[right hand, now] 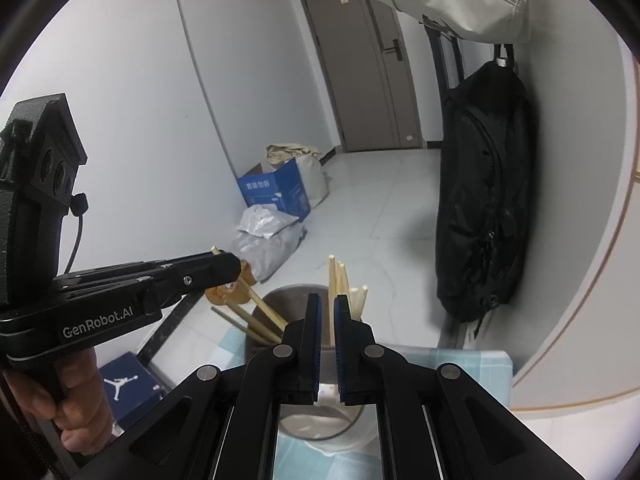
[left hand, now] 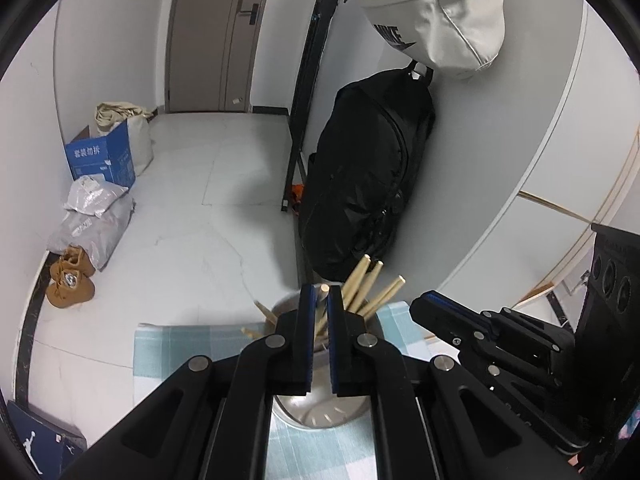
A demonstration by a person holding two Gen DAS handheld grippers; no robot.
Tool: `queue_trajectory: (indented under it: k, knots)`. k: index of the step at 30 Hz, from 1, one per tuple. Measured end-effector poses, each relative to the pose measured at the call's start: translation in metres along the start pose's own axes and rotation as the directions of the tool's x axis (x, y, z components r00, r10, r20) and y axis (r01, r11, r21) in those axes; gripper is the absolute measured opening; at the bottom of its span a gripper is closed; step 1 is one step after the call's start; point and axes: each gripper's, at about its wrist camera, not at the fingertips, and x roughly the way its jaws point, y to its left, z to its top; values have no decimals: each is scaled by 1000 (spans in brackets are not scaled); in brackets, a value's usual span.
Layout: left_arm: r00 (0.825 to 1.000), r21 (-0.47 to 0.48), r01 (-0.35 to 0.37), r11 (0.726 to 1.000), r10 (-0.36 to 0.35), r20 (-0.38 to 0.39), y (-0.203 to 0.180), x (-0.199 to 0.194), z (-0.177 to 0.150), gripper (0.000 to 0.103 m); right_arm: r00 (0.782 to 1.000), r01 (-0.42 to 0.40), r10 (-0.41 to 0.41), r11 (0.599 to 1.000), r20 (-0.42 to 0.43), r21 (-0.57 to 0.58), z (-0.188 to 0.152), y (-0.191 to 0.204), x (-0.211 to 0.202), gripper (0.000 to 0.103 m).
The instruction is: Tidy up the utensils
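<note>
Jaws on both grippers grasp one pale wooden chopstick [left hand: 323, 304] each, left gripper [left hand: 323, 294] and right gripper [right hand: 328, 304] poised over the round steel holder [right hand: 320, 420] bristling with more chopsticks on the counter's blue checked cloth [left hand: 192, 344].

Both grippers are matte black plastic. On the left gripper [left hand: 319, 304], two flat fingers carry ribbed blue pads [left hand: 308, 332] on their inner faces, and angled linkage bars join at round silver pivot pins [left hand: 274, 340]. The right gripper [right hand: 327, 312] has the same build. In the right wrist view, at nine o'clock, the left tool's side bears white "GenRobot.AI" lettering [right hand: 97, 322], a small screw [right hand: 187, 279], a thin black cable [right hand: 77, 236], and a black block with round recesses [right hand: 48, 168].
</note>
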Motion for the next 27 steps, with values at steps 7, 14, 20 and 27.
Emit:
queue_trajectory:
  k: [7, 14, 20, 27]
  knots:
    - [1000, -15, -14, 1000, 14, -6, -3, -20, -2, 2, 999, -6, 4, 999, 42, 46, -2, -2, -31, 17]
    - [998, 10, -55, 998, 55, 32, -13, -44, -12, 10, 995, -18, 10, 997, 102, 78, -9, 0, -67, 40]
    - [993, 43, -93, 995, 89, 79, -22, -64, -22, 23, 988, -19, 8, 997, 155, 70, -20, 11, -96, 53]
    - [980, 52, -133, 990, 123, 158, -28, -85, -34, 50, 980, -17, 3, 997, 197, 70, -31, 17, -121, 63]
